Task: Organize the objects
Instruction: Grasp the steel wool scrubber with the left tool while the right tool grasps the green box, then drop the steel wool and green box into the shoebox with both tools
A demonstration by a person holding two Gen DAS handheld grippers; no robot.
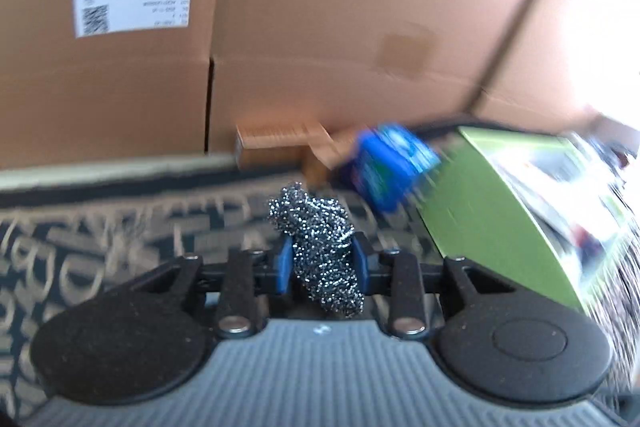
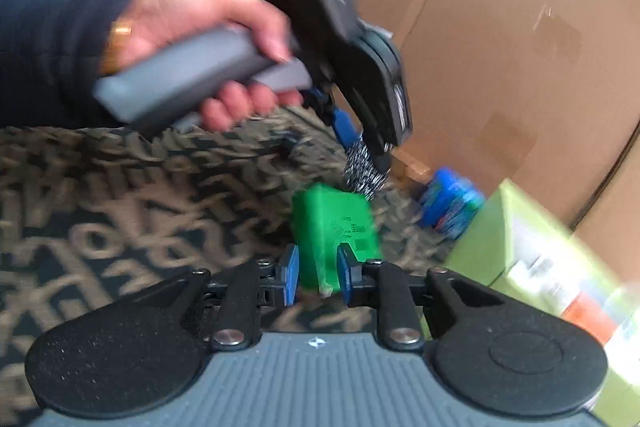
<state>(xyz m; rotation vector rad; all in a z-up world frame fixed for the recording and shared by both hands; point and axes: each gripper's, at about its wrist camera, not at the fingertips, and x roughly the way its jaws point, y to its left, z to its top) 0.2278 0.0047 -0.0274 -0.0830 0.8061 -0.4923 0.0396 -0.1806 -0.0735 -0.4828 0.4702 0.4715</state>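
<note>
In the left wrist view, the left gripper [image 1: 320,263] is closed on a steel wool scrubber [image 1: 320,247] at the centre of the frame, its blue pads [image 1: 285,265] pressing the scrubber from both sides above a patterned rug [image 1: 100,247]. Behind it, cardboard boxes [image 1: 360,27] fill the upper frame, one bearing a white label [image 1: 134,2] at upper left. A blue packet [image 1: 390,167] lies right of centre on the rug, touching a green box [image 1: 492,223] at the right edge. In the right wrist view, the right gripper [image 2: 318,277] has its jaws narrowed on a green carton [image 2: 334,231] at lower centre. A hand [image 2: 200,39] in a dark sleeve [image 2: 60,27] holds the other gripper at upper left, with the scrubber just above the carton.
</note>
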